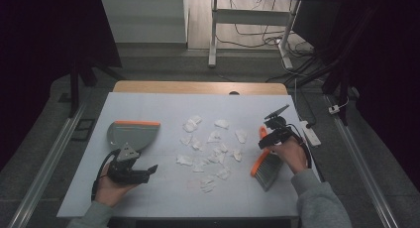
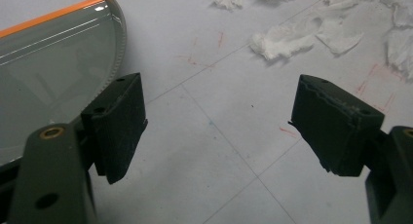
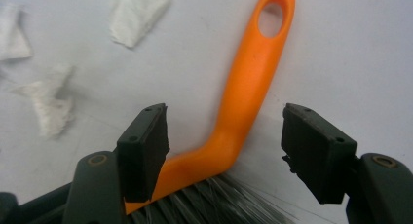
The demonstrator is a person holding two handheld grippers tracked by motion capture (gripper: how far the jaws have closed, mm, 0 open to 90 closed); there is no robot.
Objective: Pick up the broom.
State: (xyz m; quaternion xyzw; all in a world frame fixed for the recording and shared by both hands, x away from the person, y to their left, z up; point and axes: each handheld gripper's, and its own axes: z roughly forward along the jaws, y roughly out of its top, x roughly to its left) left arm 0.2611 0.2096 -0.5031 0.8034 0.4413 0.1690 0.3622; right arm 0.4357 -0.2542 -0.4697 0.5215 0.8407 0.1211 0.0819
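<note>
A grey dustpan [image 1: 132, 134] with an orange lip lies at the table's left; its rim [image 2: 48, 63] shows beside the left jaw in the left gripper view. Just below it, my left gripper [image 1: 150, 169] [image 2: 219, 121] rests open over bare table with nothing between the jaws. Several torn white paper scraps [image 1: 208, 148] [image 2: 287, 39] [image 3: 136, 14] lie scattered mid-table. At the right lies a brush with an orange handle [image 1: 259, 161] [image 3: 248, 78] and grey bristles [image 1: 270, 173] [image 3: 209, 204]. My right gripper [image 1: 264, 139] [image 3: 224, 136] hovers open with the handle's bend between its jaws, pads apart from it.
The white sheet [image 1: 163, 104] covers a wooden table whose far edge [image 1: 198, 86] shows. A white power strip [image 1: 312, 134] lies off the table's right edge. Desk legs and cables stand on the floor beyond.
</note>
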